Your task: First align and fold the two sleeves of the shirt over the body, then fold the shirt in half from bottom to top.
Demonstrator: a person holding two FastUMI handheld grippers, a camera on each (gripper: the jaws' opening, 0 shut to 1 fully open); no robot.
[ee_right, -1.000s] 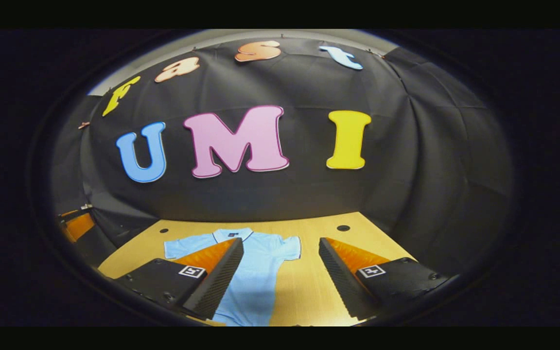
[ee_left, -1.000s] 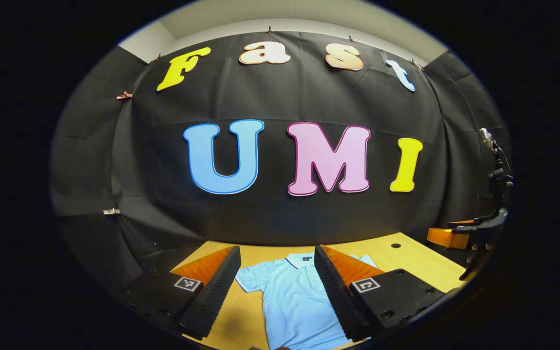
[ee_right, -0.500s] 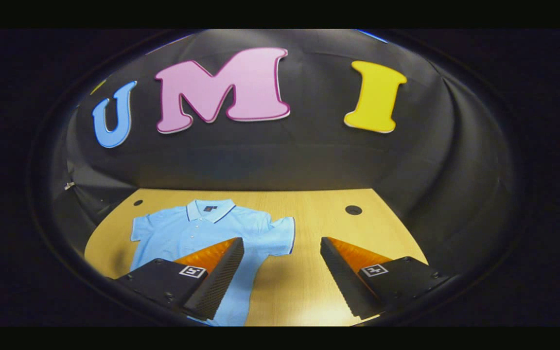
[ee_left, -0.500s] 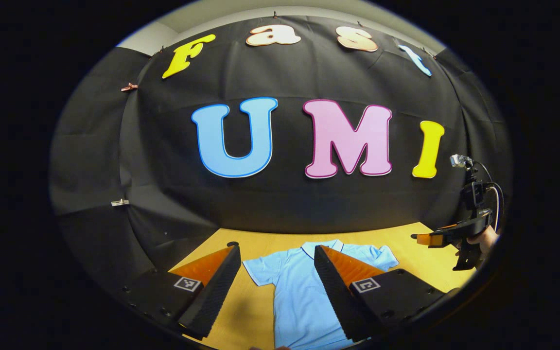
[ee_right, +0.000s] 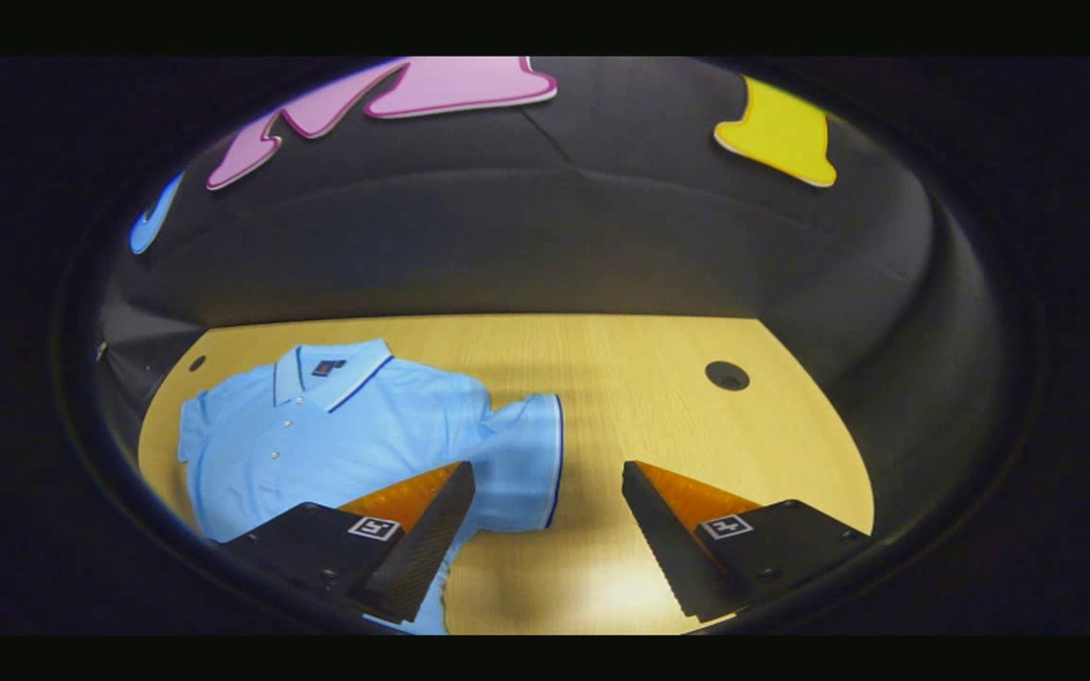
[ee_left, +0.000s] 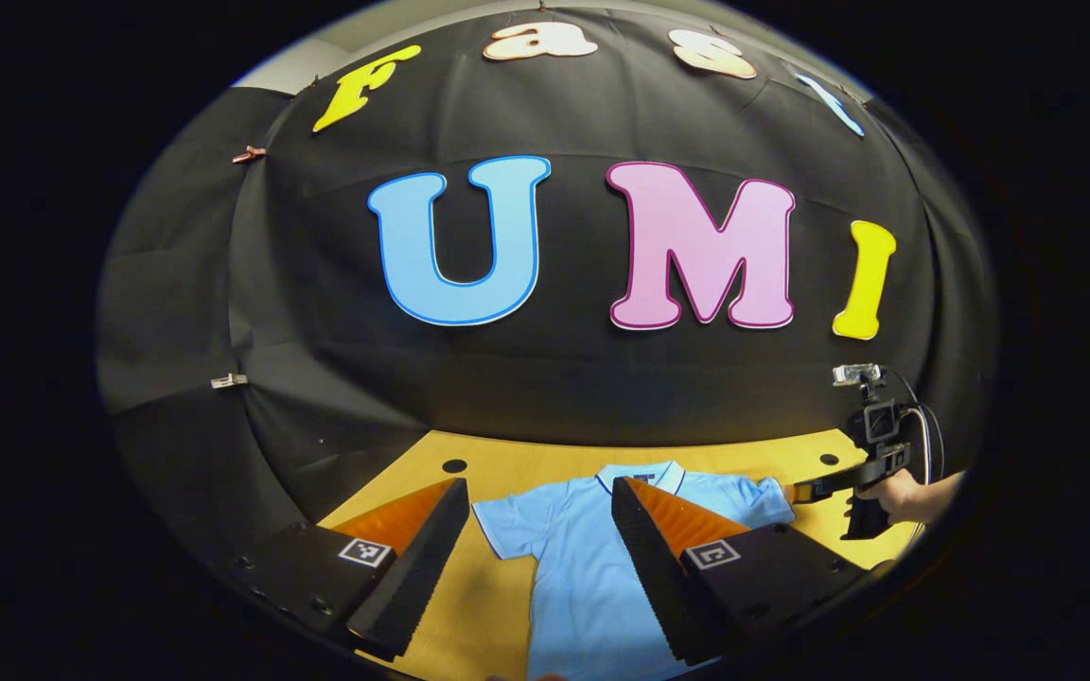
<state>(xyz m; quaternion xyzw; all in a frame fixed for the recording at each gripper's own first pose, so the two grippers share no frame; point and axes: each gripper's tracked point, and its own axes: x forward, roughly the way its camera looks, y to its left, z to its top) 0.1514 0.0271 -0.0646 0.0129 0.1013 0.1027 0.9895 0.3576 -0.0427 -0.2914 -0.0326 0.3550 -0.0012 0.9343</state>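
A light blue polo shirt lies flat and face up on the wooden table, collar toward the back wall. Its sleeve on this side spreads outward with a dark-trimmed hem. My right gripper hovers open just over that sleeve's hem, one finger above the sleeve and the other above bare wood. In the left gripper view the shirt runs between the fingers of my open left gripper, which hangs above its body. The right gripper shows there at the far sleeve, held by a hand.
Black cloth walls close the table at the back and both sides. A round hole sits in the tabletop right of the shirt, and another hole near the back left corner. Bare wood stretches to the right of the sleeve.
The right gripper has dropped and tilted down toward the shirt's sleeve, coming much closer to it. The left gripper has edged forward and tilted slightly down. Both stay open.
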